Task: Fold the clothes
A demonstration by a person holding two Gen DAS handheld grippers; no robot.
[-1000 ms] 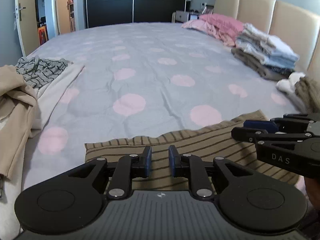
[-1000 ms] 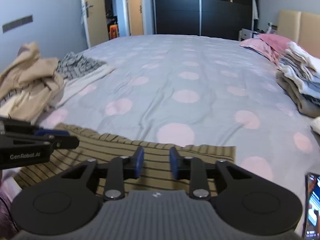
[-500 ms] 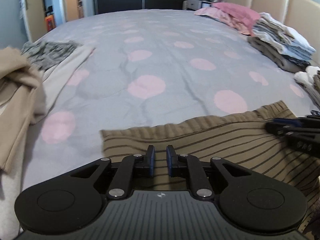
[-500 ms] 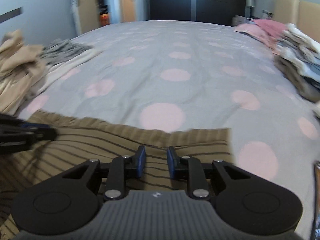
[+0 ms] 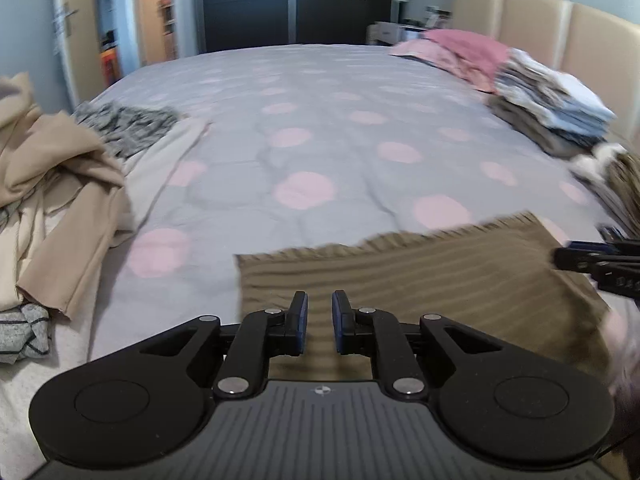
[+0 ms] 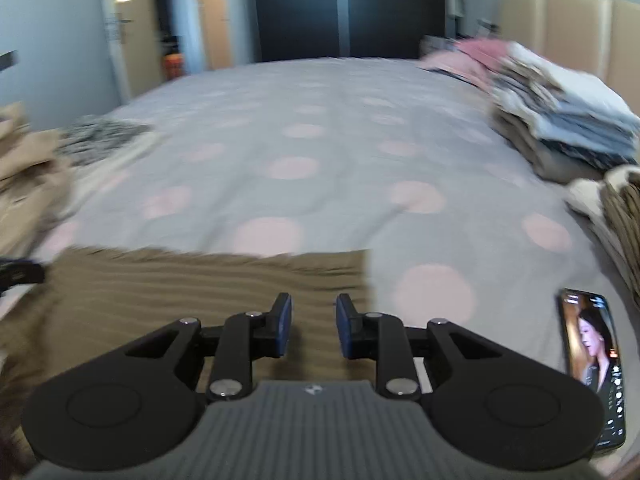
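Brown striped garment (image 5: 420, 276) lies flat on the bed (image 5: 320, 152); left gripper (image 5: 319, 320) and right gripper (image 6: 313, 330) hover empty, jaws parted, probably needing fresh edge grips for another fold.

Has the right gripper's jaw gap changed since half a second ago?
Yes. The right gripper now has wider-set jaws above the brown striped garment, with more fabric showing between them than before.

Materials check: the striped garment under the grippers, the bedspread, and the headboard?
Striped garment: looks like a soft knit in matte olive-brown; it lies limp, with a wavy edge. Bedspread: probably woven cotton, matte grey with pink dots and fine creases. Headboard: seemingly padded leather or faux leather, beige panels with a slight sheen.
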